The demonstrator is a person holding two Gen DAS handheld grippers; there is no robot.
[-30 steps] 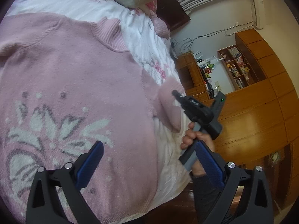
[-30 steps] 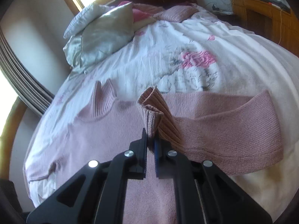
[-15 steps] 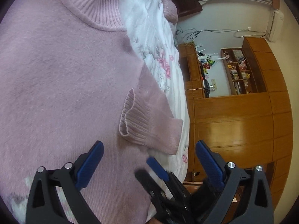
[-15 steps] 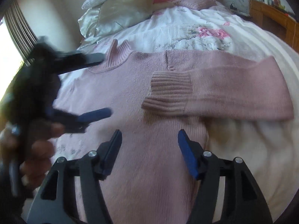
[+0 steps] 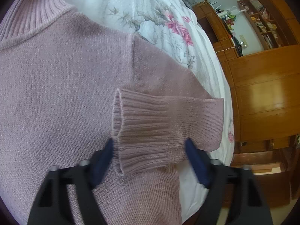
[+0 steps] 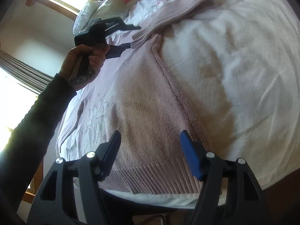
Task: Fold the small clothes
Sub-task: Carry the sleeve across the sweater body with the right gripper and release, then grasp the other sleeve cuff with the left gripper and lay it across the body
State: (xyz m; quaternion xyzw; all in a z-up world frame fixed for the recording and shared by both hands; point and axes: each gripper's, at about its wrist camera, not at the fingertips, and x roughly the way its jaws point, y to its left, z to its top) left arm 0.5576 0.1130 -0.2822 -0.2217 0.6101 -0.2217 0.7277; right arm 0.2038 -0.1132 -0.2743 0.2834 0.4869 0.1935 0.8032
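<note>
A pink knitted sweater (image 5: 61,97) lies flat on the bed, its ribbed collar (image 5: 31,16) at the top left of the left wrist view. One sleeve is folded across the chest, and its ribbed cuff (image 5: 142,131) lies between the blue pads of my left gripper (image 5: 150,150), which is open and straddles it. In the right wrist view my right gripper (image 6: 150,140) is open just above the sweater's ribbed hem (image 6: 155,178) at the bed's near edge. A hand (image 6: 84,60) holds the left gripper (image 6: 129,37) by the cuff (image 6: 140,37) farther up the sweater (image 6: 142,103).
A white floral bedspread (image 5: 150,18) covers the bed, and pillows (image 6: 101,5) lie at its head under a window. Wooden cabinets (image 5: 262,93) and shelves stand close along the bed's right side. A dark sleeve (image 6: 33,131) crosses the left of the right wrist view.
My right gripper let go of the sleeve cuff, opened and drew back to the sweater's hem. My left gripper moved up the sweater and now straddles the folded cuff.
</note>
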